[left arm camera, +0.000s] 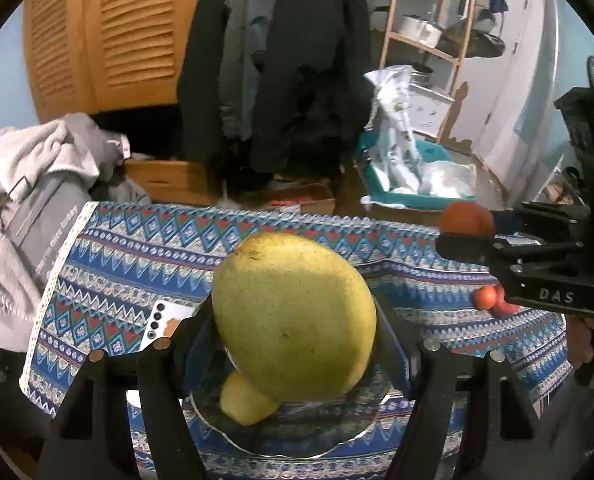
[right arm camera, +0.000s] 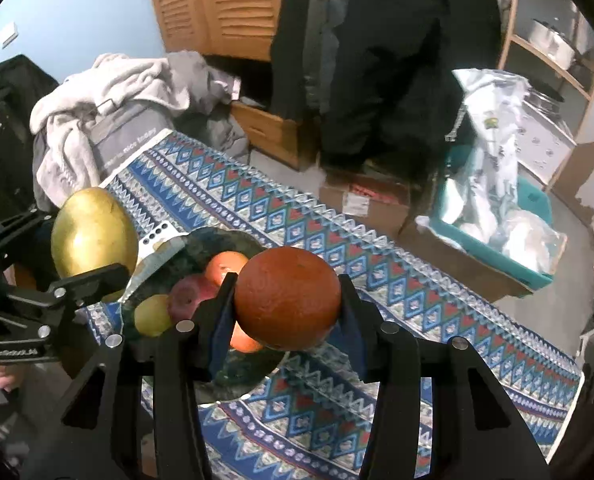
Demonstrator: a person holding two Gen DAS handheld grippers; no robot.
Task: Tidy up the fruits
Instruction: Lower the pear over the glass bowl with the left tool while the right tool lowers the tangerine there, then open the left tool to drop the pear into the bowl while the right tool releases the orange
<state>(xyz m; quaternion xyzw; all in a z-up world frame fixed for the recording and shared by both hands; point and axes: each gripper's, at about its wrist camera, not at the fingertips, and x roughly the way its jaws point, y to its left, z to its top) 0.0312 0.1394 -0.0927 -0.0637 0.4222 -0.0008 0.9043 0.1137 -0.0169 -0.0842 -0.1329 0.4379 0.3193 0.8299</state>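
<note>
My left gripper (left arm camera: 293,320) is shut on a large yellow-green mango (left arm camera: 293,316) and holds it above a dark glass bowl (left arm camera: 313,420); a small yellow fruit (left arm camera: 243,402) lies below it. My right gripper (right arm camera: 287,304) is shut on an orange (right arm camera: 287,298) and holds it over the right side of the bowl (right arm camera: 241,240). In the right wrist view the bowl holds an orange fruit (right arm camera: 225,266), a red apple (right arm camera: 189,294) and a green-yellow fruit (right arm camera: 153,314). The mango (right arm camera: 93,232) and left gripper (right arm camera: 91,268) show at the left. The right gripper (left arm camera: 467,240) with its orange (left arm camera: 467,218) shows in the left wrist view.
A blue patterned cloth (right arm camera: 377,288) covers the table. A white phone (left arm camera: 165,320) lies beside the bowl. Small red fruits (left arm camera: 487,298) lie on the cloth at the right. Piled clothes (right arm camera: 109,92), cardboard boxes (right arm camera: 369,200) and a teal bin (right arm camera: 497,252) stand beyond the table edge.
</note>
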